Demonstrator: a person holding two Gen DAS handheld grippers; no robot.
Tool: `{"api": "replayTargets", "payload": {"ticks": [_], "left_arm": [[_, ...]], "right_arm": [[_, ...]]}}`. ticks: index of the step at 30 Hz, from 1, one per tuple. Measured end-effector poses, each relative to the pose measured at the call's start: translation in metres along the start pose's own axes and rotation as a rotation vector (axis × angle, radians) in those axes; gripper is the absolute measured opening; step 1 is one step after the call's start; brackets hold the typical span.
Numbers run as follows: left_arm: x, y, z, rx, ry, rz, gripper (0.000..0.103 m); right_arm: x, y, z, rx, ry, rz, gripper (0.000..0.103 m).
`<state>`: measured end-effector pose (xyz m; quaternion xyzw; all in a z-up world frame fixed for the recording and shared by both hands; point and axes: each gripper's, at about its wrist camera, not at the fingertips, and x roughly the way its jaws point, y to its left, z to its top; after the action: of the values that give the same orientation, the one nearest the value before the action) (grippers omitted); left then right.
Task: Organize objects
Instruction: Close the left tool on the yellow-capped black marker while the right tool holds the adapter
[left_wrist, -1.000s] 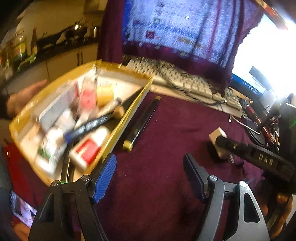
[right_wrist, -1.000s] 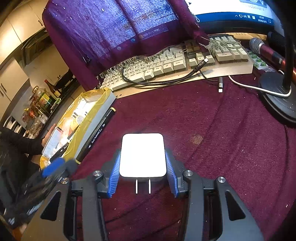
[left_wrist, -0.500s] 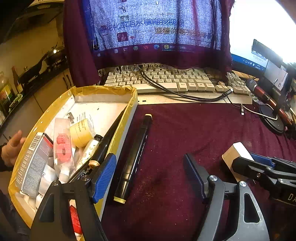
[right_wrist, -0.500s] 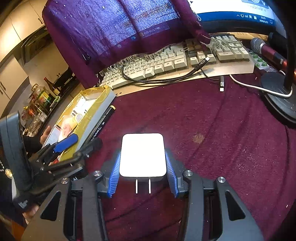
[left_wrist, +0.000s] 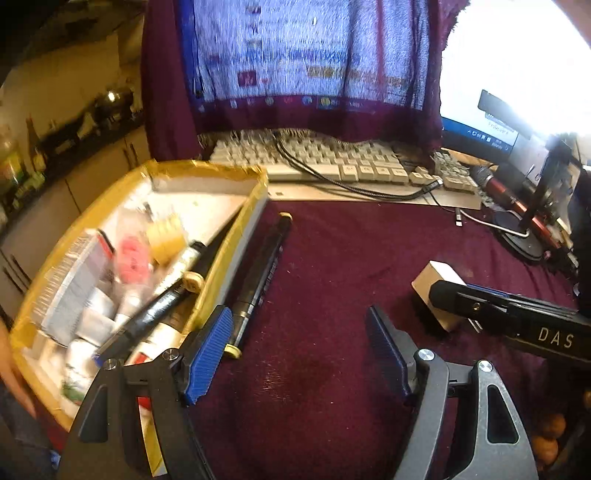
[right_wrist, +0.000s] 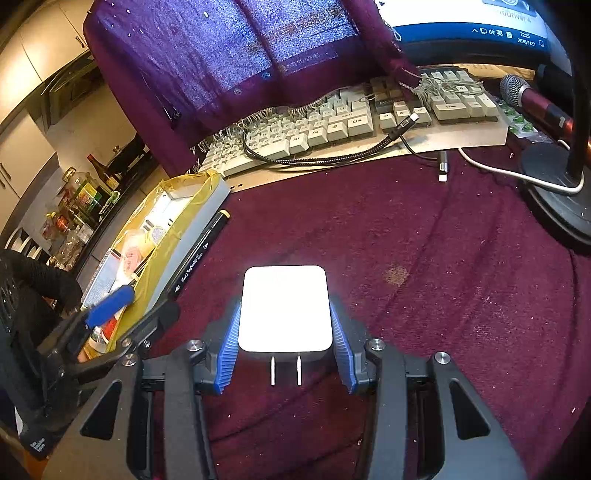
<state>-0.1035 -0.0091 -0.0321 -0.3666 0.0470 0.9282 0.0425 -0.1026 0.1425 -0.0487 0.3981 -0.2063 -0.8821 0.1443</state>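
A: Left wrist view: contents of the yellow-edged box (left_wrist: 236, 229) are motion-blurred; labels on the tubes and packets unreadable. Box's near corner is hidden behind the left gripper (left_wrist: 299, 350).

B: Right wrist view: white charger (right_wrist: 284, 310) is overexposed, no surface detail. Its far side is out of sight.

A: Black marker (left_wrist: 258, 280) print illegible. Monitor text behind the purple cloth (left_wrist: 295, 66) is unreadable.

B: Person's sleeve (right_wrist: 33, 280) is cut off at the frame edge.

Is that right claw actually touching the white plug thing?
Touching. In the right wrist view, the right claw has both blue pads pressed against the sides of the white charger, with no gap showing.
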Motion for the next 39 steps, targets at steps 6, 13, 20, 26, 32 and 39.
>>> {"api": "replayTargets", "payload": {"ticks": [6, 13, 20, 26, 32, 39], "left_arm": [[0.007, -0.015, 0.017, 0.076, -0.023, 0.041, 0.069], [0.033, -0.018, 0.028, 0.064, 0.036, 0.058, 0.069], [0.054, 0.004, 0.023, -0.016, 0.134, -0.007, 0.069], [0.062, -0.008, 0.026, 0.028, 0.201, -0.046, 0.069], [0.056, 0.015, 0.033, -0.098, 0.248, -0.208, 0.069], [0.062, 0.012, 0.036, -0.075, 0.261, -0.114, 0.069]], "right_arm": [[-0.002, 0.001, 0.000, -0.002, -0.009, 0.011, 0.043], [0.001, 0.002, 0.000, -0.008, 0.003, 0.006, 0.043], [-0.001, -0.001, 0.000, 0.008, -0.010, -0.009, 0.043], [-0.008, -0.006, 0.000, 0.031, -0.037, 0.014, 0.043], [-0.008, -0.005, 0.001, 0.026, -0.037, 0.050, 0.043], [-0.011, -0.007, 0.000, 0.034, -0.048, 0.070, 0.043]]}}
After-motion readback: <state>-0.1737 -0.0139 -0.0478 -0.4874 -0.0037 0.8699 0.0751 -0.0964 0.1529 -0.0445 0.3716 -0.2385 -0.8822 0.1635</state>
